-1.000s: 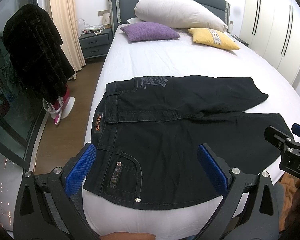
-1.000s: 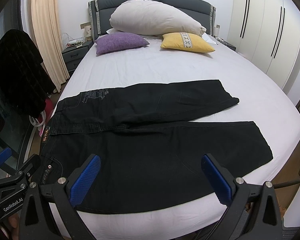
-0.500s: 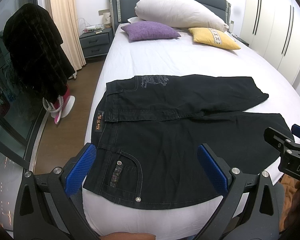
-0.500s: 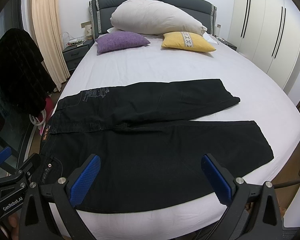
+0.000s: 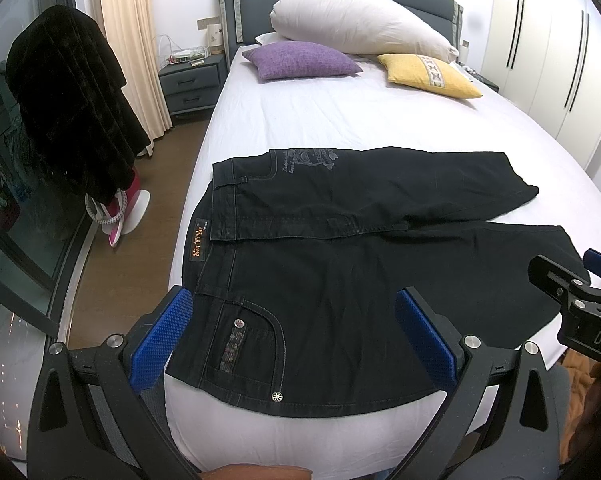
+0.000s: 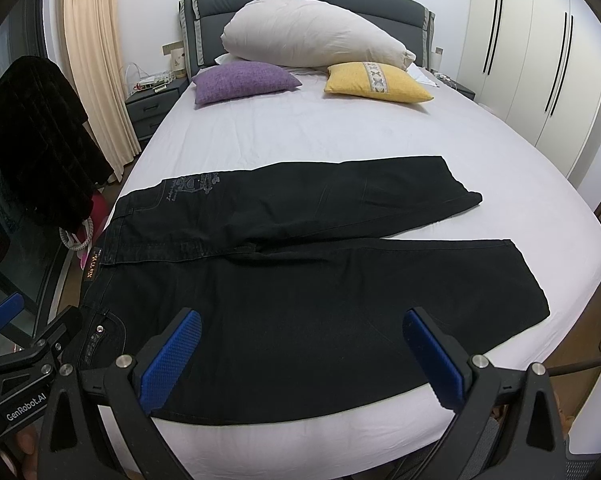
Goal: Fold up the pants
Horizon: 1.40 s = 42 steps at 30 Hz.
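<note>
Barely anything has shifted over the last second: both grippers hover in much the same place off the near edge of the bed (image 6: 340,136), and the black pants (image 6: 300,280) lie exactly as before, so the fold itself has not begun. The pants run along the near edge, waistband toward the left edge, hems toward the right, the far leg angled away from the near one. The left gripper (image 5: 296,336), spread wide and empty, hangs over the pocket end by the near left corner. The right gripper (image 6: 300,356), equally spread and holding nothing, sits over the near leg. My reading is that this is the lining-up before a first grasp.

Black cloth swallows detail, so the crotch seam is hard to trace. Each gripper shows only partly in the other's view. A hand is only a sliver at the frame's bottom.
</note>
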Each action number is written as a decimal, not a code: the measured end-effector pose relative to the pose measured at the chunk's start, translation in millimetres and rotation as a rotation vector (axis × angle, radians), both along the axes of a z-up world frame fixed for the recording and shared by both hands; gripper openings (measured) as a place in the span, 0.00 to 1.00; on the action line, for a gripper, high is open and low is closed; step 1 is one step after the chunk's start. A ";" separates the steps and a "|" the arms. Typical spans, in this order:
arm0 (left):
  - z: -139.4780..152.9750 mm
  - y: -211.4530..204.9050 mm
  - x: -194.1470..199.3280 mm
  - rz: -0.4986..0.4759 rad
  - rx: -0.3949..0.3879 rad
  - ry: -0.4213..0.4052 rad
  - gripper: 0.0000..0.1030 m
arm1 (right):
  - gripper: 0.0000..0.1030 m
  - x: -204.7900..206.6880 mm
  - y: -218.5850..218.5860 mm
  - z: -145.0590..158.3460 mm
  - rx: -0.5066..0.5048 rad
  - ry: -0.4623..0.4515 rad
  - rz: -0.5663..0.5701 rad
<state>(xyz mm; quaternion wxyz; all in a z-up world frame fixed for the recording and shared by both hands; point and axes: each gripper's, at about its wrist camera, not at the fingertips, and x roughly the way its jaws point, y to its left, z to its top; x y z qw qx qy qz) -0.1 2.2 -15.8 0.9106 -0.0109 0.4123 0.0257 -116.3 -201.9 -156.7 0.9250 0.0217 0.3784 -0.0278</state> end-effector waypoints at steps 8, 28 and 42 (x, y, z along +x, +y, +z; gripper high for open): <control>-0.1 0.8 0.7 0.001 0.000 -0.001 1.00 | 1.00 0.6 0.4 0.3 0.000 0.002 0.000; -25.8 15.2 15.0 0.003 -0.017 0.020 1.00 | 1.00 10.6 0.2 -20.0 0.006 0.020 0.029; -52.9 50.0 213.4 -0.321 -0.010 0.132 1.00 | 0.93 130.8 -46.1 -3.8 0.059 -0.066 0.487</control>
